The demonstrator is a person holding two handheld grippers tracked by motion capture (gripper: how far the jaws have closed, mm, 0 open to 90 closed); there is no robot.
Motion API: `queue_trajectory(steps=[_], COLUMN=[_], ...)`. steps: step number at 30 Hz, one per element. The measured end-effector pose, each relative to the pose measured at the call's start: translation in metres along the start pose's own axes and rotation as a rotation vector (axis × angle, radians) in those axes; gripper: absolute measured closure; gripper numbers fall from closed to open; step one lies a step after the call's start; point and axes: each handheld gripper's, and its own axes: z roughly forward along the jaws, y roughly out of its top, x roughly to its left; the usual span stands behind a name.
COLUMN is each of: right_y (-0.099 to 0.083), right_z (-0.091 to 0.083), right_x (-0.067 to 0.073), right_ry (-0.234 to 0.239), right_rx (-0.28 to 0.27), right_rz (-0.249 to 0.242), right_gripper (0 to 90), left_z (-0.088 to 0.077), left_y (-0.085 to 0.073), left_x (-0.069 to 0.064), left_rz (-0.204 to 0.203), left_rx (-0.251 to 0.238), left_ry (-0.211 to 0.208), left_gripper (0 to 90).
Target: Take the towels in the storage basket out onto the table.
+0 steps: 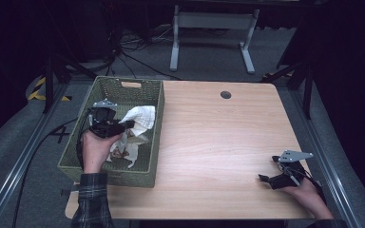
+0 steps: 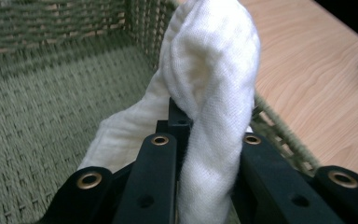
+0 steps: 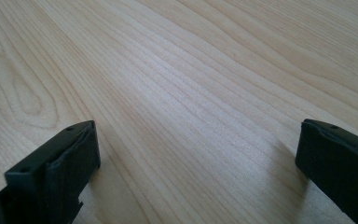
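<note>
White cloth [image 2: 205, 93] pinched between left gripper [image 2: 200, 135] jaws — right gripper [image 3: 196, 149] jaws spread.

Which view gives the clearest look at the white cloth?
The left gripper view: the white cloth sits close up, pinched between the left gripper fingers. The high view shows it small inside the green basket. The right gripper view faces bare table.
</note>
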Motion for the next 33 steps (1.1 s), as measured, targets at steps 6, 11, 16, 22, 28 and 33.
queue_trajectory(steps=[6,11,16,22,28,33], right_y=[0.0,0.0,0.0,0.0,0.0,0.0], right_z=[0.0,0.0,0.0,0.0,0.0,0.0], right_x=[0.0,0.0,0.0,0.0,0.0,0.0], right_ry=[0.0,0.0,0.0,0.0,-0.001,-0.001], right_rx=[0.0,0.001,0.001,0.0,0.0,0.0], right_rz=[0.0,0.001,0.001,0.001,-0.001,-0.001], right_gripper=[0.0,0.0,0.0,0.0,0.0,0.0], left_z=[-0.012,-0.023,-0.029,-0.033,-0.033,-0.032], left_y=[0.009,0.021,0.032,0.048,0.064,0.082], left_x=[-0.005,-0.011,-0.016,-0.025,-0.035,-0.049], left_rz=[0.001,0.009,0.016,0.035,0.051,0.089], left_rx=[-0.056,-0.097,-0.138,-0.176,-0.206,-0.21], left_ry=[-0.048,-0.091,-0.151,-0.222,-0.284,-0.316], left_gripper=[83.5,83.8,84.0,84.4,84.6,84.7])
